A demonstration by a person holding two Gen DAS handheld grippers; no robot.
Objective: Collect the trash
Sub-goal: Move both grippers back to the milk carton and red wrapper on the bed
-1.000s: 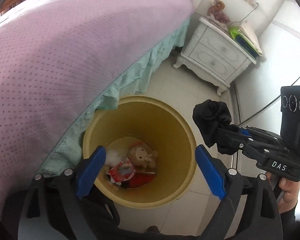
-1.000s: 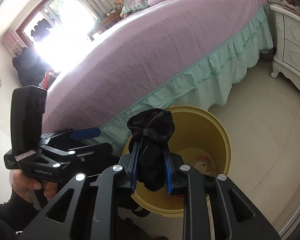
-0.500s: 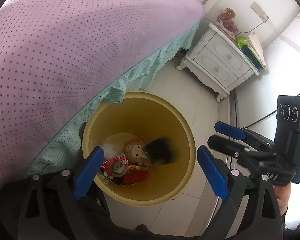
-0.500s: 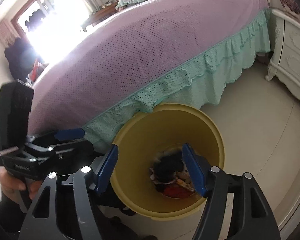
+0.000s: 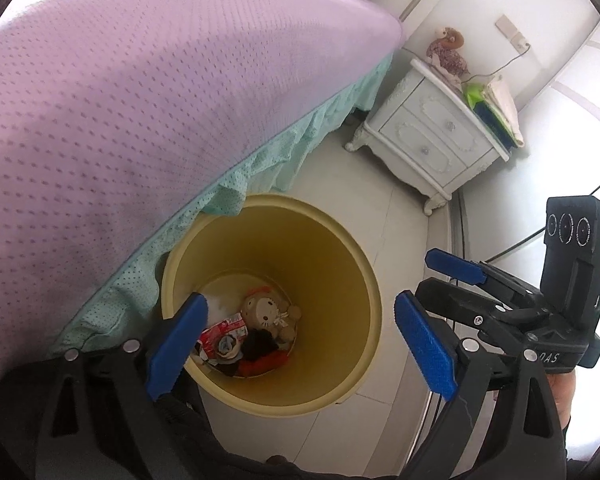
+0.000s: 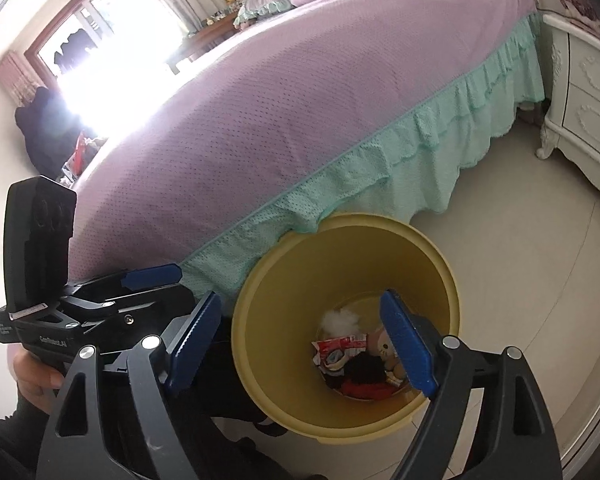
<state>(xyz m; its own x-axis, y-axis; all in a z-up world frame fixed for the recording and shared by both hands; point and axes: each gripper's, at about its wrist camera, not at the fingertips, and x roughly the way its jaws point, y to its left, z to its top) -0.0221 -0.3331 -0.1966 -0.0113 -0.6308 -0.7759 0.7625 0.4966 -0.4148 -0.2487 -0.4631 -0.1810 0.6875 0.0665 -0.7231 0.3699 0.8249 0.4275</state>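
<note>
We are holding both grippers over the yellow bin (image 5: 340,280), which is standing on the pale tiled floor (image 5: 400,208) right against the mint-green bed skirt (image 5: 284,156) of the purple-covered bed (image 5: 140,80); a fold of the skirt is hanging over the bin's far rim. Our right gripper (image 6: 304,340) is pointing down into the bin with its jaws spreading apart, already wide, and nothing is sitting between its blue pads (image 6: 408,348). Our left gripper (image 5: 300,344) is also aiming into the bin, its jaws standing wide and gripping nothing. The black cloth (image 6: 364,368) is lying at the bottom of the bin, resting among the other trash there: a red-and-white wrapper (image 5: 224,332), a small cat plush (image 5: 264,314), a tuft of white stuffing (image 6: 336,318) and something red (image 6: 366,390) beneath. In the left wrist view we are seeing the right gripper off to the right of the bin, with a hand (image 5: 562,396) on its handle. A white nightstand (image 5: 432,136) is standing by the head of the bed, well apart from the bin.
</note>
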